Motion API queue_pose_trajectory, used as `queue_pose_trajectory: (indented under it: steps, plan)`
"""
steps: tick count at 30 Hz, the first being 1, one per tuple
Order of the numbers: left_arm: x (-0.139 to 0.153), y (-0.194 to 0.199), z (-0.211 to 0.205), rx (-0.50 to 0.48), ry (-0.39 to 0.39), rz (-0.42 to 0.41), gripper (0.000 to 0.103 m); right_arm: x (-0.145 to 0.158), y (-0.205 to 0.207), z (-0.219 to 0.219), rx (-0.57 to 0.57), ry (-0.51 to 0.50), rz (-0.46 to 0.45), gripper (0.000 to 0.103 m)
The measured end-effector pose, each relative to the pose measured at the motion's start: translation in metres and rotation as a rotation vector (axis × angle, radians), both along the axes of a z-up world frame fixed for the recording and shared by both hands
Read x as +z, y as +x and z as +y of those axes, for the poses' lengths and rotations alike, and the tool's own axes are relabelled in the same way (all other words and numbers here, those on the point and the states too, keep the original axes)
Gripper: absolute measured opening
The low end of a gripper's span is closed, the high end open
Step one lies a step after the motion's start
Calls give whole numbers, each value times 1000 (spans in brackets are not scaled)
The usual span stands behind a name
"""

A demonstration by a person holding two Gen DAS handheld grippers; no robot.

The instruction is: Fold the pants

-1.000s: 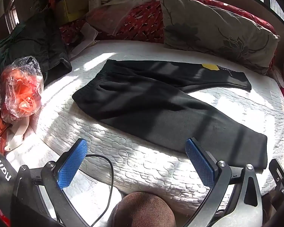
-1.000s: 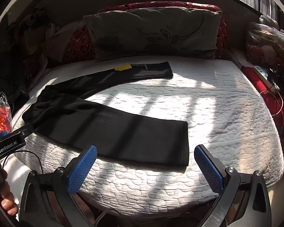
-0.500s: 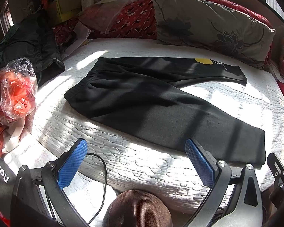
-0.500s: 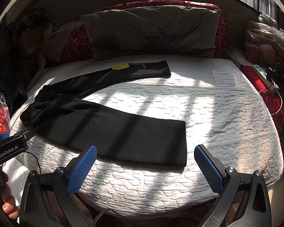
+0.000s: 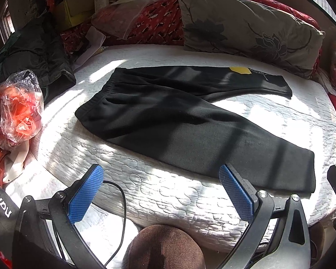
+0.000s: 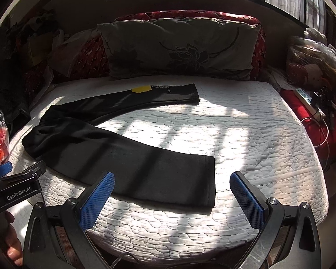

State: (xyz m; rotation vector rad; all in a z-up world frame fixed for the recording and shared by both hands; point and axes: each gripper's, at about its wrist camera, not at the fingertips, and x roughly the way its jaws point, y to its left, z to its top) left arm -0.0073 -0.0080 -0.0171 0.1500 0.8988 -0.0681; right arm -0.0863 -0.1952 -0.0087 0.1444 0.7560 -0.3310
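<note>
Black pants [image 5: 168,116] [image 6: 114,148] lie flat on a white quilted bed [image 5: 168,190] [image 6: 246,139], waistband at the left, legs spread in a V toward the right. The far leg carries a yellow tag [image 5: 239,70] [image 6: 141,89]. My left gripper [image 5: 160,179] hovers open over the bed's front edge, just short of the near leg. My right gripper [image 6: 171,185] is open too, its left finger over the near leg's hem [image 6: 210,181]. Neither holds anything.
A grey floral pillow [image 6: 179,47] and red cushions line the bed's far side. An orange plastic bag [image 5: 18,109] and dark clothes [image 5: 33,53] sit at the left. A black cable [image 5: 121,204] hangs by the front edge. A power strip and cords [image 6: 313,103] are at the right.
Both grippers have eased slightly forward toward the bed, so the pants look a little nearer. Both stay open; the pants have not moved.
</note>
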Motion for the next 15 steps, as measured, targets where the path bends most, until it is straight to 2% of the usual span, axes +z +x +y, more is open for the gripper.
queue_pose_trajectory:
  steps: [8, 15]
  plan:
    - [1, 1, 2, 5, 3, -3, 103, 10, 2, 5, 24, -58, -12, 103]
    - [-3, -1, 3, 7, 5, 3, 103, 9, 2, 9, 38, -64, -6, 103]
